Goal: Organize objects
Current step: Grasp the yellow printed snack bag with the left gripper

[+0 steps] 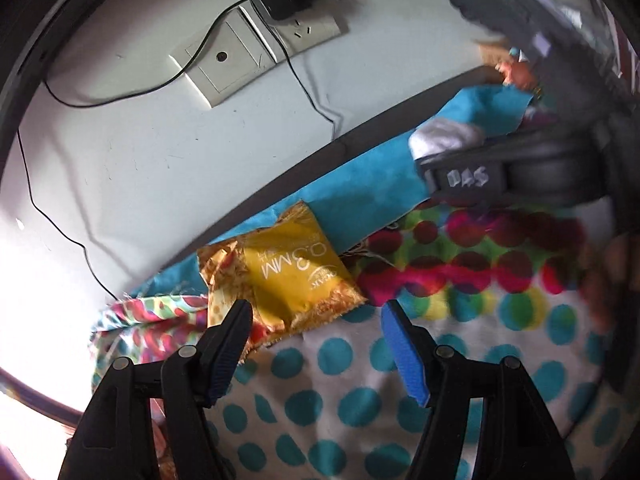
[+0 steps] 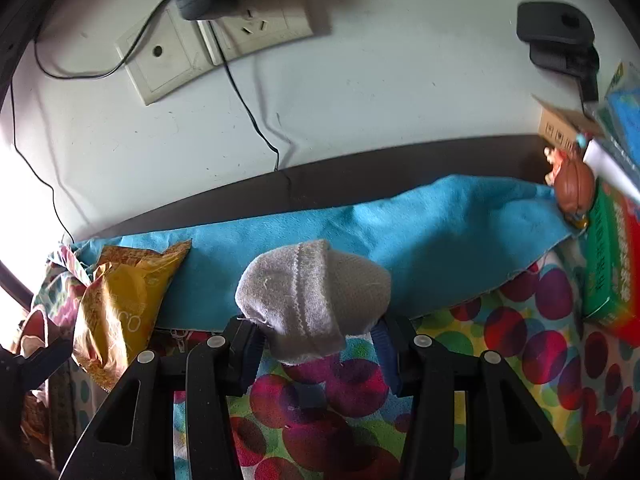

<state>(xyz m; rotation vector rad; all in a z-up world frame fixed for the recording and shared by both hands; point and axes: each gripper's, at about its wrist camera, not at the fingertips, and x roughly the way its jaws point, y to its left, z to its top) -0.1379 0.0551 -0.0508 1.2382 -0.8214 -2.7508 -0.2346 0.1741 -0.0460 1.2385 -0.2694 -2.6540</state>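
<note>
My right gripper (image 2: 312,328) is shut on a rolled grey sock (image 2: 312,292), which it holds over the front edge of a blue cloth (image 2: 400,220). The left wrist view shows that sock (image 1: 444,136) blurred at the upper right. My left gripper (image 1: 316,312) stands open just in front of a yellow snack packet (image 1: 288,272). Its left finger overlaps the packet's near corner and nothing is between the fingers. The packet (image 2: 120,308) lies crumpled at the left in the right wrist view.
A spotted cloth (image 2: 520,340) covers the surface, which ends at a white wall with sockets (image 2: 168,56) and hanging cables. At the far right are a small brown toy figure (image 2: 572,188), a green box (image 2: 608,264) and a cardboard box (image 2: 560,128).
</note>
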